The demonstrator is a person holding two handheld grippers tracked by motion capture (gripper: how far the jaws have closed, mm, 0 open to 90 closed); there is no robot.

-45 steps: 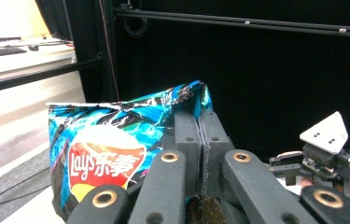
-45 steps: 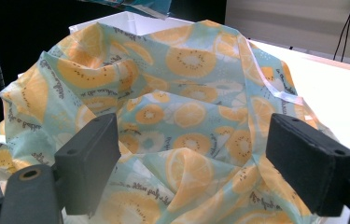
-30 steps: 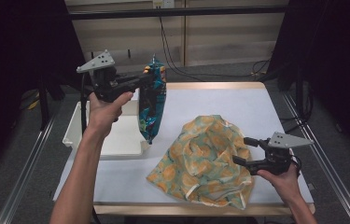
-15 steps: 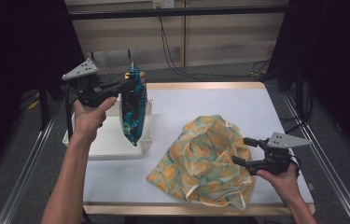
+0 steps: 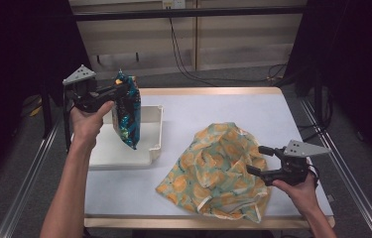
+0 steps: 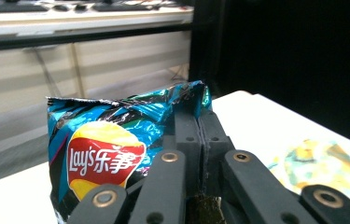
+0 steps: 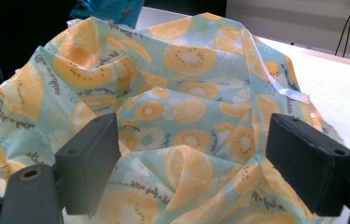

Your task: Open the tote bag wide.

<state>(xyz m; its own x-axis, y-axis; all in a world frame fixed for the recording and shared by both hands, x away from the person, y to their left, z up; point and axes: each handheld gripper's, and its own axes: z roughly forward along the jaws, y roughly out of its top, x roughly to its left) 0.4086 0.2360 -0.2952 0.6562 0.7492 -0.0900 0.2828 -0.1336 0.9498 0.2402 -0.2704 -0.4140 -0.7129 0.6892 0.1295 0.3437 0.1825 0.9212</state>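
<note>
Now your left gripper (image 5: 116, 91), jaws clenched on the chip bag (image 5: 126, 116), has carried it away from the fruit-print cloth bag (image 5: 218, 171) to above the white tray (image 5: 156, 134), while your right gripper (image 5: 258, 158) waits open-jawed at that cloth bag, so unloading looks underway.
</note>
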